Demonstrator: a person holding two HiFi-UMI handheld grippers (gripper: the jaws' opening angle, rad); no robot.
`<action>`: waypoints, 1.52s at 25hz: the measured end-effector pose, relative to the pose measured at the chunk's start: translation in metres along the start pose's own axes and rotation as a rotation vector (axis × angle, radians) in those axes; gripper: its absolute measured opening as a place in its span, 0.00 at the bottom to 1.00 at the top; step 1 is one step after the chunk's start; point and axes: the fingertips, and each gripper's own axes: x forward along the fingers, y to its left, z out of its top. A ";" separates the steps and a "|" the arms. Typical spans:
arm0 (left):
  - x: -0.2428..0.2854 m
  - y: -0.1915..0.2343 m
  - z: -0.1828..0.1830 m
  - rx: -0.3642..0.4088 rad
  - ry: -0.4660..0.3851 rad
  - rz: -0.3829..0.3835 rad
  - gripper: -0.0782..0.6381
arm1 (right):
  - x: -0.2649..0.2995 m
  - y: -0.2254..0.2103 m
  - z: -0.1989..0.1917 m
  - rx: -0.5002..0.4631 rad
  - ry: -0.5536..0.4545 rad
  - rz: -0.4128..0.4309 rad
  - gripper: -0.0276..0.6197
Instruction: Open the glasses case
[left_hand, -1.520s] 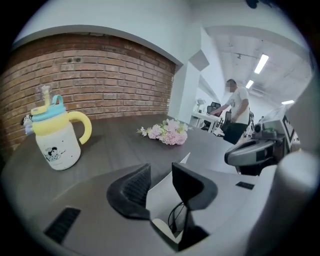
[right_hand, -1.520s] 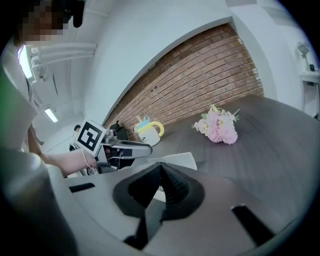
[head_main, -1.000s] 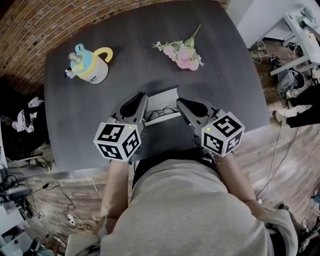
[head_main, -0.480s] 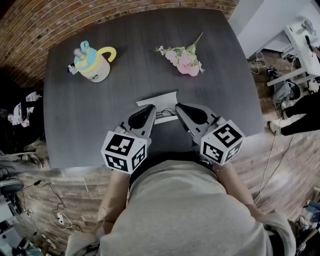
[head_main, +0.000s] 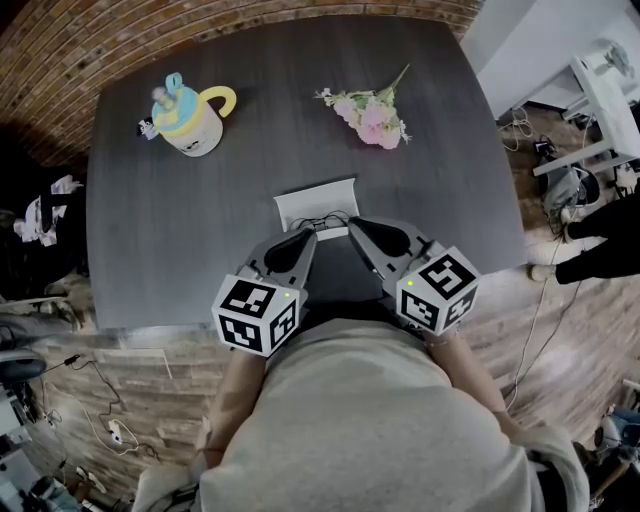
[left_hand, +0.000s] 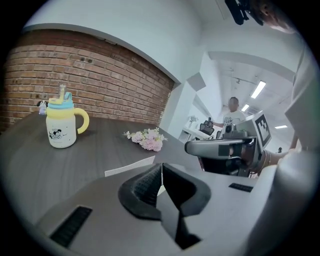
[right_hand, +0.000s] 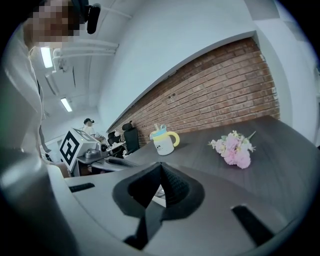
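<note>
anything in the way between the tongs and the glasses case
nothing visible. the glasses case lies on the table just ahead of the left tongs and the right tongs, with bare tabletop between. the yellow-handled mug and pink flowers sit farther back.

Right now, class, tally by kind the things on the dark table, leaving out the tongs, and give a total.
Cup: 1
Bunch of pink flowers: 1
White glasses case: 1
Pair of glasses lying in the case: 1
Total: 4
</note>
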 end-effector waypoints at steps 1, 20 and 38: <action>0.000 -0.001 -0.003 -0.002 0.006 0.001 0.15 | 0.000 0.000 -0.002 0.005 0.005 -0.003 0.05; -0.005 0.000 -0.021 -0.012 0.051 0.008 0.15 | 0.000 0.011 -0.028 0.063 0.054 0.005 0.05; -0.005 -0.008 -0.027 -0.006 0.067 -0.012 0.15 | -0.005 0.015 -0.029 0.049 0.030 0.011 0.05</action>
